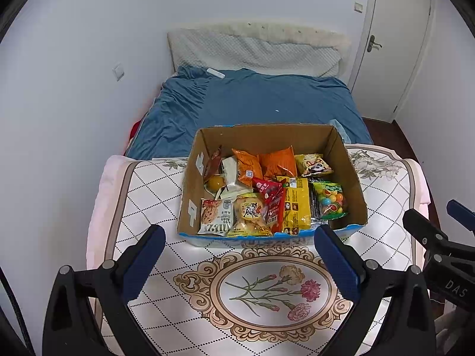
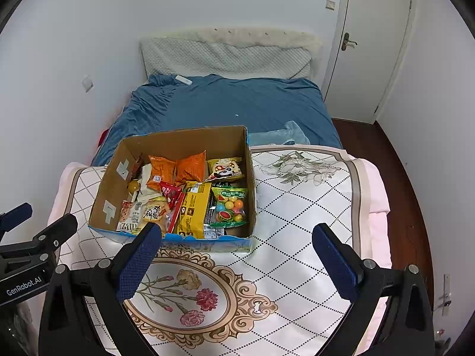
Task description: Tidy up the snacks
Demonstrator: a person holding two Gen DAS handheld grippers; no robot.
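An open cardboard box (image 1: 341,151) (image 2: 112,178) stands on a table covered by a floral cloth (image 1: 267,290) (image 2: 297,213). Several snack packets fill it: two orange bags (image 1: 276,161) (image 2: 190,166), a yellow packet (image 1: 295,204) (image 2: 193,207), a green candy bag (image 1: 329,200) (image 2: 230,206), a red packet (image 1: 271,195). My left gripper (image 1: 237,267) hovers open in front of the box, nothing between its blue pads. My right gripper (image 2: 237,267) is open too, near the box's front right corner, empty. Each gripper shows at the edge of the other's view.
Behind the table lies a bed with a blue sheet (image 1: 267,98) (image 2: 237,101) and a pale pillow (image 1: 255,50). A white door (image 1: 394,44) (image 2: 374,44) is at the right, dark wood floor (image 2: 400,178) beside the table. White walls on the left.
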